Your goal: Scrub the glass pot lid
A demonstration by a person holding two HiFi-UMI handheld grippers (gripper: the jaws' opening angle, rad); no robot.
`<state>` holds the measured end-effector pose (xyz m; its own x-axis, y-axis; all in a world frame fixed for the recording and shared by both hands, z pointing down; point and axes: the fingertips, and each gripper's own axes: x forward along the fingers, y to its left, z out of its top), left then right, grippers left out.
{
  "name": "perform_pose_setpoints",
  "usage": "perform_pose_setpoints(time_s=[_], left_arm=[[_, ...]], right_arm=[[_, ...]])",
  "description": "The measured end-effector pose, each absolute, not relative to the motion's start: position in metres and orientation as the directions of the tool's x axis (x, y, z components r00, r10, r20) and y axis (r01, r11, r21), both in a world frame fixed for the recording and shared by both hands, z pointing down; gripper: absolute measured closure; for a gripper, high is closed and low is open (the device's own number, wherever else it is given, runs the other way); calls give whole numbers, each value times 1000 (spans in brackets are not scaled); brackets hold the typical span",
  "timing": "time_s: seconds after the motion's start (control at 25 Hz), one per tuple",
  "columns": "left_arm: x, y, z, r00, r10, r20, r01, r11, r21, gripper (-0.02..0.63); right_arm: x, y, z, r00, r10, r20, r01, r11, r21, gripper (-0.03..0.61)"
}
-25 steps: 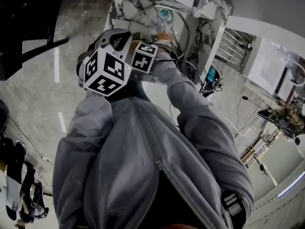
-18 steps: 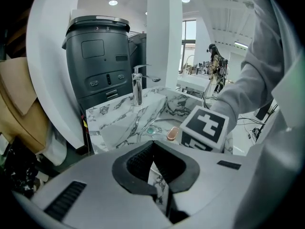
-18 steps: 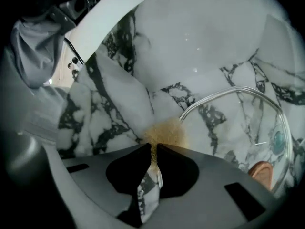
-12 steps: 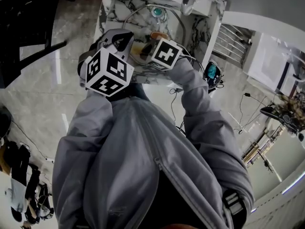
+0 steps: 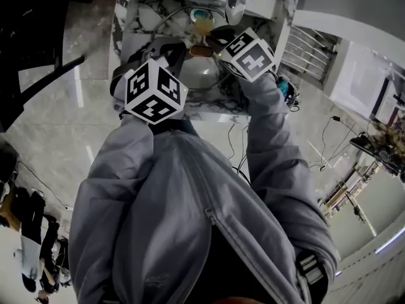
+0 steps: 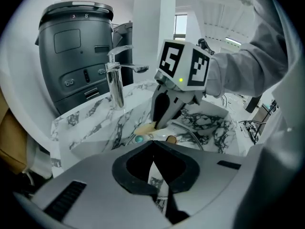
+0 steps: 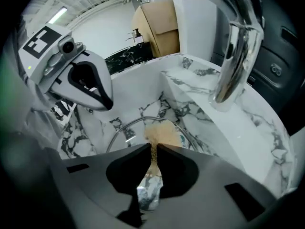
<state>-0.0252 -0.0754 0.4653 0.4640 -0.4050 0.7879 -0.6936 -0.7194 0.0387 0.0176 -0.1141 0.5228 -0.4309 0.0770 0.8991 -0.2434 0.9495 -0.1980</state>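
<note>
My right claw [image 7: 155, 148] is clamped on a tan sponge [image 7: 162, 133] that sticks out past its tips. The glass pot lid [image 7: 131, 136] lies in the marble sink [image 7: 143, 87] directly under that sponge, on the near side of the faucet [image 7: 233, 56], though I cannot tell whether sponge and glass touch. My left claw [image 6: 153, 146] has its jaws pressed together on nothing and hangs over the lid's near left side, with the lid's brown knob [image 6: 170, 139] just beyond its tips.
</note>
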Motion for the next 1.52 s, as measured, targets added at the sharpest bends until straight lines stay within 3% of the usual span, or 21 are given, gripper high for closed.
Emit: perform_pose_setpoints(time_s=[0.52,0.76,0.96,1.12,1.36,1.52], left_arm=[[-15,-78,516,466,-331,821,-691,-715,104,597],[-13,-74,517,471,-328,819,-690,-715,110,597],[-9,-68,509,481,-344,807,-685,-721,102,597],[-7,-60,505,483,-344,805,-678,-729,95,597],[-3,-47,502,484,-342,805,-672,-735,92,597],[1,-40,499,486,-343,804,-667,-740,88,597]], right_arm=[[15,-162,618,-296,-17,955,-163,986,-33,523],[26,-111,620,-251,253,934,-110,951,-288,523],[22,-98,586,-287,336,897,-118,917,-381,525],[30,-92,581,-283,315,906,-180,911,-372,525],[39,-77,564,-294,221,930,-141,952,-271,525],[45,-47,555,-295,234,926,-109,955,-276,525]])
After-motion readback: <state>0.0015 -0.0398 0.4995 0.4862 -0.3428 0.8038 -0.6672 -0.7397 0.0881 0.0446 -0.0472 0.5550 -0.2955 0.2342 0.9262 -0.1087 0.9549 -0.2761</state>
